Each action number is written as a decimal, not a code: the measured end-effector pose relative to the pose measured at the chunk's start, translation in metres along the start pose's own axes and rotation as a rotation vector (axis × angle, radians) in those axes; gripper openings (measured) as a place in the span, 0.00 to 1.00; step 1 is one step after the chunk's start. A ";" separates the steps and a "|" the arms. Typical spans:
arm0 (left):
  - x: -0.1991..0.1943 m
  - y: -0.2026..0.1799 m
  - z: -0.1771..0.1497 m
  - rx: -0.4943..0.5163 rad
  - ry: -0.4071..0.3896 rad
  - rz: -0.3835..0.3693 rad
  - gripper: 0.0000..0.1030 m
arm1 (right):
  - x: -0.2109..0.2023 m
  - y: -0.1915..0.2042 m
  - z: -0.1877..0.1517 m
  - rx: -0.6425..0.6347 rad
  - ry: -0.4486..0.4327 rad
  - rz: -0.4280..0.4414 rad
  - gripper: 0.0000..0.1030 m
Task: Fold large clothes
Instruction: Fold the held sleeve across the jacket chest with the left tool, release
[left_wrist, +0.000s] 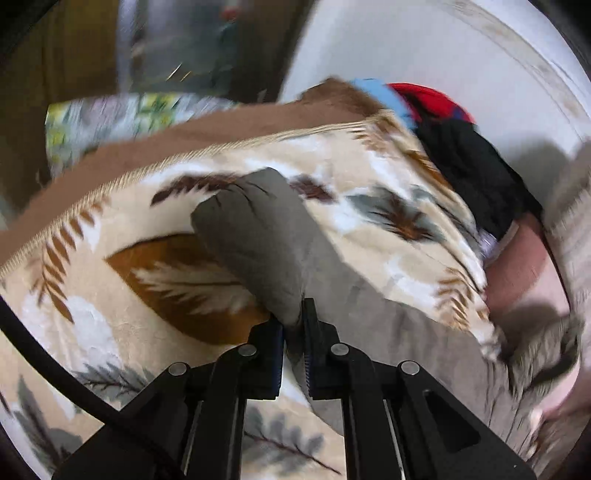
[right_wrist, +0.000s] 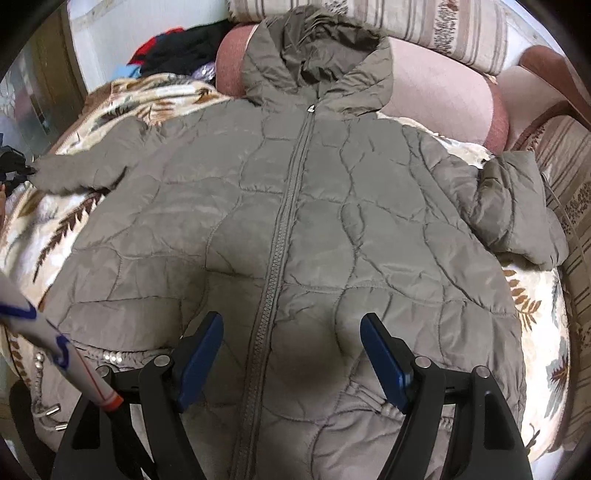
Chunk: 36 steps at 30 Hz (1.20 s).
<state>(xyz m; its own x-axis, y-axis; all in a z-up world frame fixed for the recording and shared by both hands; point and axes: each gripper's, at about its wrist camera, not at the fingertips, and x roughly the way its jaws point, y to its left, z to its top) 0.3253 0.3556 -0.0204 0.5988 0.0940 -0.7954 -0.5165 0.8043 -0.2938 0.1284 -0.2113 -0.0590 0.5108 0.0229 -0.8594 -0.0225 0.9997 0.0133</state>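
Observation:
A grey-green quilted hooded jacket lies front up, zipped, on a leaf-patterned blanket. Its hood points away and one sleeve is bent at the right. My right gripper is open and empty, hovering over the jacket's lower front astride the zipper. My left gripper is shut on the jacket's left sleeve, holding it just above the blanket. That sleeve stretches out to the left in the right wrist view.
A pile of black, red and blue clothes lies at the blanket's far left corner and also shows in the left wrist view. A pink bolster and striped sofa cushions lie behind the jacket. A white wall stands beyond.

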 end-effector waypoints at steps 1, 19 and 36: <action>-0.010 -0.012 -0.003 0.032 -0.010 -0.016 0.08 | -0.003 -0.004 -0.002 0.012 -0.008 0.004 0.78; -0.030 -0.264 -0.201 0.458 0.242 -0.366 0.08 | -0.029 -0.113 -0.031 0.302 -0.069 0.030 0.78; -0.110 -0.224 -0.301 0.581 0.295 -0.480 0.70 | 0.018 -0.121 0.016 0.375 0.007 0.283 0.80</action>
<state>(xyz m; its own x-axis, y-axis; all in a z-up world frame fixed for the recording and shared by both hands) 0.1908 -0.0116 -0.0270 0.4464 -0.4322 -0.7836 0.2048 0.9017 -0.3807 0.1539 -0.3318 -0.0678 0.5237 0.2964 -0.7987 0.1527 0.8897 0.4303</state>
